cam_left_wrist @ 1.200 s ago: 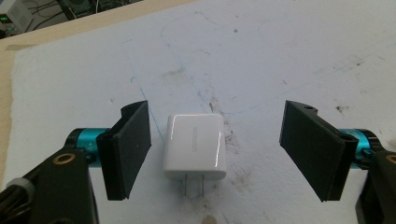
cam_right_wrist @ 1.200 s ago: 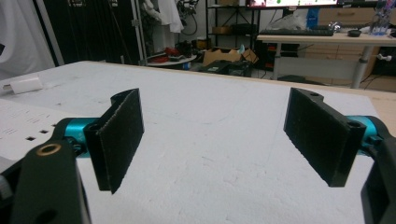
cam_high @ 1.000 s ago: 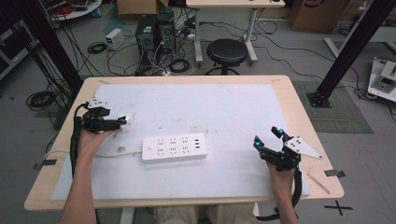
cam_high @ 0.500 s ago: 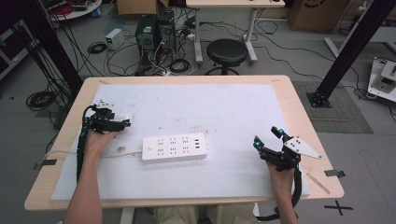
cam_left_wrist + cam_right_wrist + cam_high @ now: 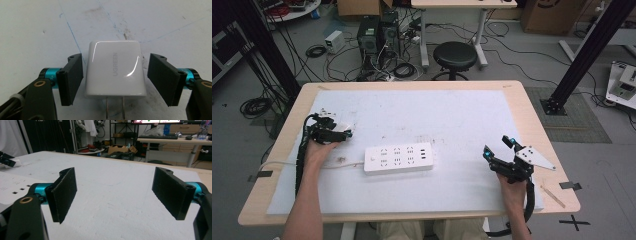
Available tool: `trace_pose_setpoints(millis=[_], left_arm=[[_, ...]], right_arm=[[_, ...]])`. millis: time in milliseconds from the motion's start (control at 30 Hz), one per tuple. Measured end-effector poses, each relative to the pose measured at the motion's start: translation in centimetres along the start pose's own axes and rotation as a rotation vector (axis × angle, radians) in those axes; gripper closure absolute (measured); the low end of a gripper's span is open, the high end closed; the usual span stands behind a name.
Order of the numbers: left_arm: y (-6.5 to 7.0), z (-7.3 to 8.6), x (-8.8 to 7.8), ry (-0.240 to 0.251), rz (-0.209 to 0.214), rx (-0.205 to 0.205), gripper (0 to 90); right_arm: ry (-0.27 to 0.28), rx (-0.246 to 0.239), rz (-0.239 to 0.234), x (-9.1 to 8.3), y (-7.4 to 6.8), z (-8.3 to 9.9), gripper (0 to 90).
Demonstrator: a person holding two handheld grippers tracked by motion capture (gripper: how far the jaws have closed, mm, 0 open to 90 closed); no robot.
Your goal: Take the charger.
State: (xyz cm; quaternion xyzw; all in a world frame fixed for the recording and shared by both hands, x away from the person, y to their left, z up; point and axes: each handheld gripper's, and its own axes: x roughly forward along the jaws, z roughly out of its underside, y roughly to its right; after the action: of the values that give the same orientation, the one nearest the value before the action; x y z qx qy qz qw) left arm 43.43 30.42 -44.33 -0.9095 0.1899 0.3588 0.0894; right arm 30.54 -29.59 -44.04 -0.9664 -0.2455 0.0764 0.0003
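Step in hand, as judged: grasp the white charger (image 5: 115,68) lying flat on the desk (image 5: 422,210), at about 9 o'clock of the power strip (image 5: 398,158). To do it well, keep the left claw (image 5: 115,75) centred so both pads meet the charger's side faces together, clear of the prongs at 6 o'clock, then lift straight. Left claw: jaws have just been closing, part open, straddling the charger with small gaps either side, not yet pressing. Right claw (image 5: 120,192): wide open, empty, resting at 3 o'clock of the strip.
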Motion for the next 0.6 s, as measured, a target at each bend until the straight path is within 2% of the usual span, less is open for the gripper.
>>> trace_pose_setpoints(millis=[367, 400, 600], left_arm=[[0.06, 0.04, 0.09, -0.005, -0.008, 0.019, 38.8], [0.06, 0.04, 0.09, -0.005, -0.008, 0.019, 41.9], [0.28, 0.08, 0.1, 0.006, -0.021, 0.024, 42.1]], right_arm=[[0.0, -0.004, 0.002, 0.02, -0.03, 0.0, 20.5], [0.0, -0.004, 0.002, 0.02, -0.03, 0.0, 20.5], [0.001, -0.009, 0.001, 0.04, -0.02, -0.01, 20.5]])
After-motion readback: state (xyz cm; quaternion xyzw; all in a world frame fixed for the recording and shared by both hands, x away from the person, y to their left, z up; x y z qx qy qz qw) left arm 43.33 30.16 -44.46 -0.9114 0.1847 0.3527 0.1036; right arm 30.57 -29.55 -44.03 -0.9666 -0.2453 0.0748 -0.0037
